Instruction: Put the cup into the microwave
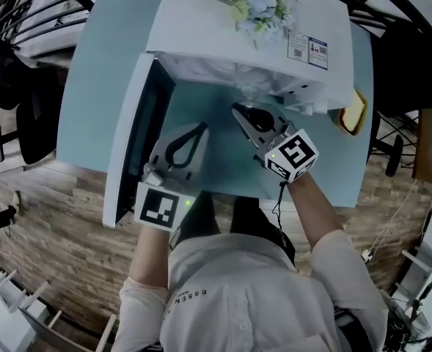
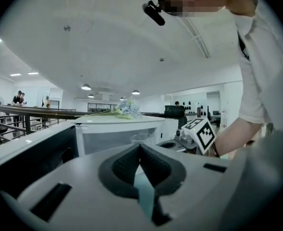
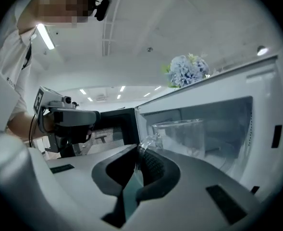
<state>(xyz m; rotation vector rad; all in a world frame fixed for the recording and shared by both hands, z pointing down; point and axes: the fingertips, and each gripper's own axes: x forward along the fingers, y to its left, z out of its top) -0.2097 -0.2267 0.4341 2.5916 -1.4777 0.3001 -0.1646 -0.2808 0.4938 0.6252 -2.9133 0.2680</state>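
Right claw (image 3: 140,154) apparently pinches the glassy, hard-to-see cup (image 3: 191,134) by its handle.

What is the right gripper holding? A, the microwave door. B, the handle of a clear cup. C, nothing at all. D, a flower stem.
B: in the right gripper view the right gripper has its jaws shut on the handle of the clear cup, with the open microwave behind it.
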